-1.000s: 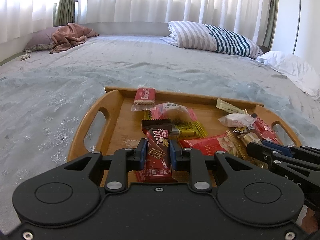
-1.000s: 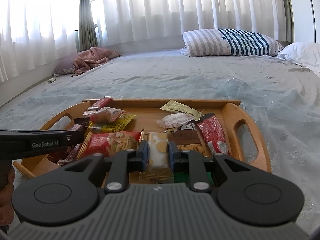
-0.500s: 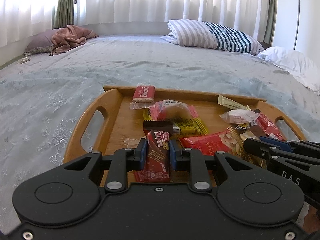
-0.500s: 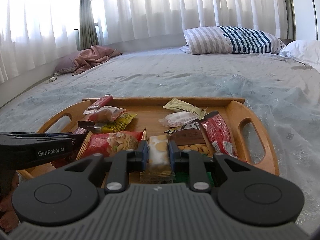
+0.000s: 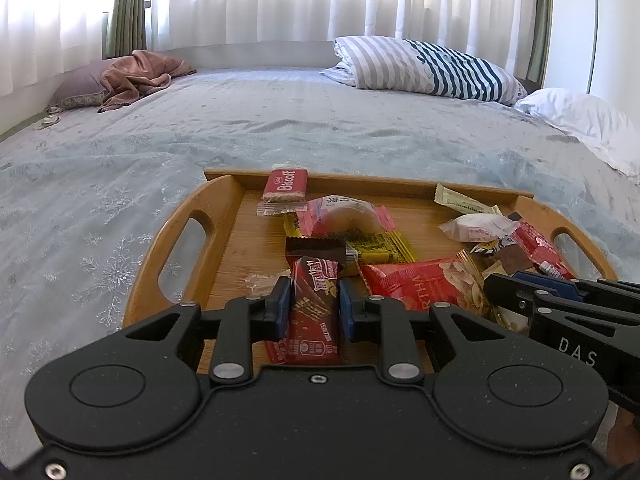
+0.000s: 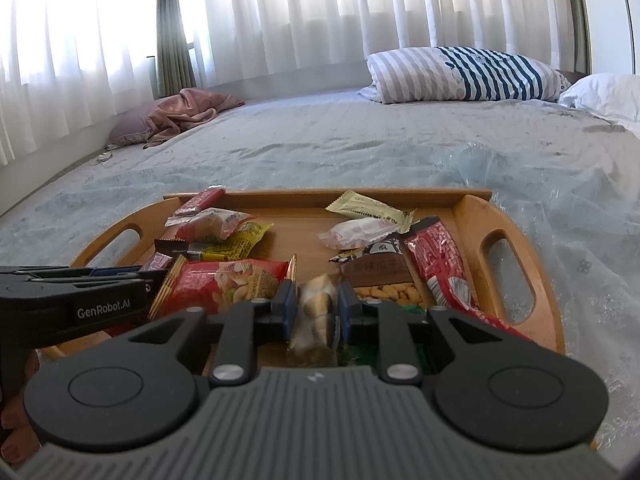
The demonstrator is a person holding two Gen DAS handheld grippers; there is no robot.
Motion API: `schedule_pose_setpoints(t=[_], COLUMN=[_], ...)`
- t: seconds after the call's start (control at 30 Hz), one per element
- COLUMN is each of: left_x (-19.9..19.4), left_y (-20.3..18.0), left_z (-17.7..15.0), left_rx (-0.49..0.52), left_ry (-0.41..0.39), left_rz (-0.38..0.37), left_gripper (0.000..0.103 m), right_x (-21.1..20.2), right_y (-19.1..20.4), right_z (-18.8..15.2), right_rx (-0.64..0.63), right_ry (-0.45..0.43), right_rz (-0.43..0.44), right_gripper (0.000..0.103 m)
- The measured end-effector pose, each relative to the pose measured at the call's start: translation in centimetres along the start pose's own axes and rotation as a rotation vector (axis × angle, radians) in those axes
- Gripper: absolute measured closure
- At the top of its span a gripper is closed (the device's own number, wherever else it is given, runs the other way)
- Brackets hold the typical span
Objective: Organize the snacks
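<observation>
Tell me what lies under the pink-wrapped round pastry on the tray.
The pink-wrapped pastry rests partly on a yellow packet, whose printed end sticks out toward the camera. What the packet's covered end says, and anything beneath it, is hidden.

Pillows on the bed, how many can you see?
3: a striped pillow at the far side, a white pillow to its right, and a purple pillow far left under a pink blanket. More may be hidden.

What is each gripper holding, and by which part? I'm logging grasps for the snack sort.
Left gripper: dark red snack bar, pinched across its middle. Right gripper: pale nougat-like packet, between the pads across its width, jaws just easing open.
</observation>
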State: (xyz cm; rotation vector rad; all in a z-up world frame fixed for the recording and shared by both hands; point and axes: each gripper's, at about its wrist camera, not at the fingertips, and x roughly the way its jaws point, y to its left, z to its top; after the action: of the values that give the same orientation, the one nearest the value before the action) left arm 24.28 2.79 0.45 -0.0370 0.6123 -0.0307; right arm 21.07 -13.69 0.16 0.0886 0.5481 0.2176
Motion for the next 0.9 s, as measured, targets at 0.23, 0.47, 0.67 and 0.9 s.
schedule_pose_setpoints(t=[0.23, 0.47, 0.67, 0.9], left_x=[-0.5, -2.5, -5.5, -8.9], left_y=[-0.1, 0.2, 0.2, -0.1], left_z=[0.0, 0.1, -0.5, -2.7], left_rx=[-0.006, -0.011, 0.0, 0.0], left_ry=[-0.005, -0.033, -0.047, -0.032], left_rz=[0.014, 0.023, 0.026, 0.021], left_gripper=[0.061, 0.041, 0.022, 0.015], right_x=[-0.6, -2.1, -4.8, -8.1], right_y=[-0.1, -0.4, -0.5, -0.7], right_z=[0.0, 0.1, -0.2, -2.0], right_rx=[0.017, 0.043, 0.035, 0.019], right_ry=[-0.012, -0.027, -0.043, -0.044], right_rz=[0.004, 0.008, -0.002, -0.012], right_gripper=[0.059, 0.043, 0.033, 0.024])
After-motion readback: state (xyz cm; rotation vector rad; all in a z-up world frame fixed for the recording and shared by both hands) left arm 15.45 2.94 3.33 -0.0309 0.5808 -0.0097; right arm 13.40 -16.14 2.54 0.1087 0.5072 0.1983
